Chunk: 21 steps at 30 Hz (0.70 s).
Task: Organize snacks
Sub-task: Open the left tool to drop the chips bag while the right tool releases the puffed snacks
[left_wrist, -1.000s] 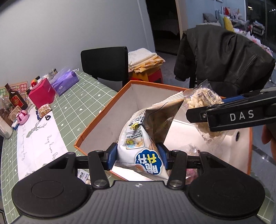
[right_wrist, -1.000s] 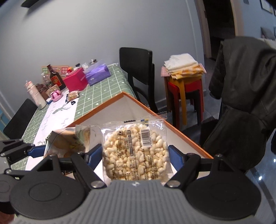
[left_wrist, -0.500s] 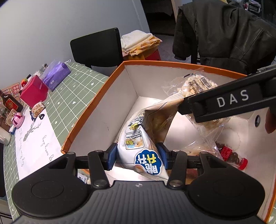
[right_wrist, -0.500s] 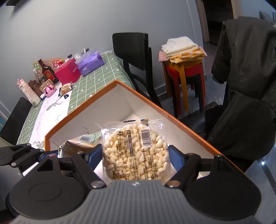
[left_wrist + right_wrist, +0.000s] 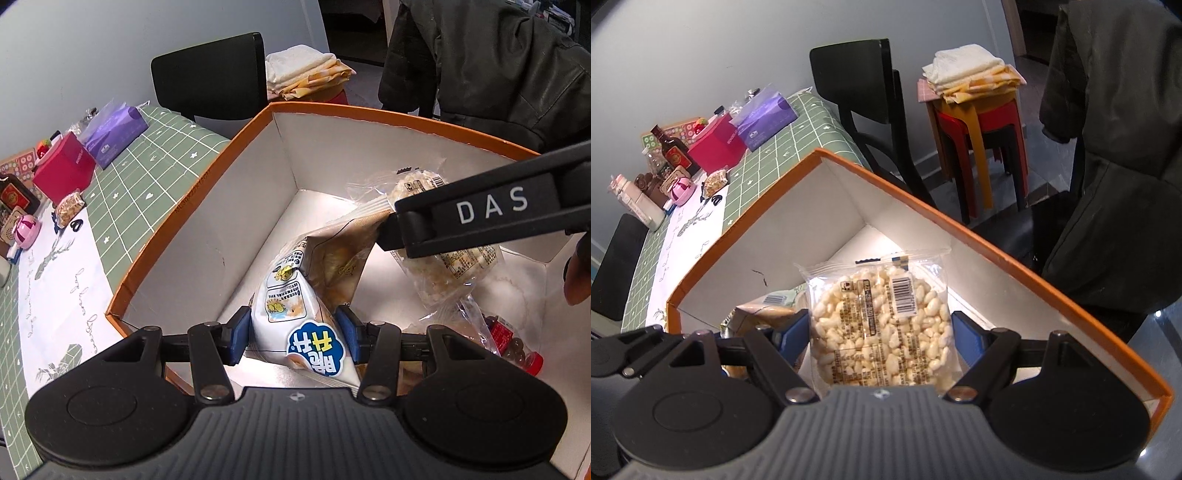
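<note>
My left gripper [image 5: 295, 334] clamps a chip bag [image 5: 303, 317] and my right gripper [image 5: 879, 332] a puffed-rice pack [image 5: 879, 325], both low inside the box [image 5: 192, 206], candy [image 5: 513, 343] already beside them, one snack [image 5: 68, 208] left on the table ahead-left.

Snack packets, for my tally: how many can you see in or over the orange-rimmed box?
3, perhaps more hidden. White-and-blue crisp bag in the left gripper; clear puffed-rice packet in the right gripper; clear packet of brown balls lying in the orange-rimmed white cardboard box.
</note>
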Available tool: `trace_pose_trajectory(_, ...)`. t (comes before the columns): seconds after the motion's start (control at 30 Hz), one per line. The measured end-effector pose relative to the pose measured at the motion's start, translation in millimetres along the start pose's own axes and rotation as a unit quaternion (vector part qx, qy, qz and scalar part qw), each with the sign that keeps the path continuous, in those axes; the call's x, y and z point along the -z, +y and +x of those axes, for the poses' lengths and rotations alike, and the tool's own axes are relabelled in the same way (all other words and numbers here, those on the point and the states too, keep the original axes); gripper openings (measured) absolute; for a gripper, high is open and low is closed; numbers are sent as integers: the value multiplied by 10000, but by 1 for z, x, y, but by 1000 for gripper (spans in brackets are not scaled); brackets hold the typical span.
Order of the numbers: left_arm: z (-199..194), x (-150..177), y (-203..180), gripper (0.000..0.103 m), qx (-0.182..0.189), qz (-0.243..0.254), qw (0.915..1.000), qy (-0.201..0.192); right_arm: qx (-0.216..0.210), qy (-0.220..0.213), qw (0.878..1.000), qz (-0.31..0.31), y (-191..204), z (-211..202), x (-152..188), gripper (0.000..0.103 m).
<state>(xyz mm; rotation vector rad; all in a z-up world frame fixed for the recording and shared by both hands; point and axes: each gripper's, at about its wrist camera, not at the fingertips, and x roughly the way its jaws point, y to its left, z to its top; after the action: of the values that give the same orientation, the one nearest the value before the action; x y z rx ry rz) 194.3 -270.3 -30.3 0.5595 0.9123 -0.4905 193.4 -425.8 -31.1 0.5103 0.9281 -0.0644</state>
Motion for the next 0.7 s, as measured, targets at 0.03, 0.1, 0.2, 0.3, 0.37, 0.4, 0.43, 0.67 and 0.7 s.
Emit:
trace_pose_trajectory(0.03,0,0,0,61,-21,-18,10000,-6,8,13,10000,19,0,1,-1,79)
trace_pose_trajectory(0.1,0,0,0,64,-6,-19,10000,-34,70,-20,10000,45,-1,-1,-1,83)
trace_pose_trajectory(0.2,-3,-1,-1,75,-40,-24,9999,-97,44,-25,10000,79,-2,-2,-2,85)
trace_pose_trajectory(0.3,-6,-2,0,75,0,-101,9999,-135,58,-26,10000,37,-1,-2,-1,85)
trace_pose_trajectory(0.37,-8,-2,2,75,29,-169,9998,-143,64,-38,10000,8,0,-3,0,85)
trace_pose_trajectory(0.4,-9,-2,3,75,24,-193,9997,-154,61,-43,10000,-3,0,-3,0,85)
trace_pose_trajectory(0.43,-10,-2,4,75,21,-212,9996,-163,49,-52,10000,-6,0,-4,0,85)
trace_pose_trajectory(0.67,-23,1,14,75,68,-398,9987,-295,-9,-171,9998,-96,6,-15,3,85)
trace_pose_trajectory(0.7,-26,1,16,75,85,-440,9985,-322,-21,-193,9997,-112,7,-17,3,85)
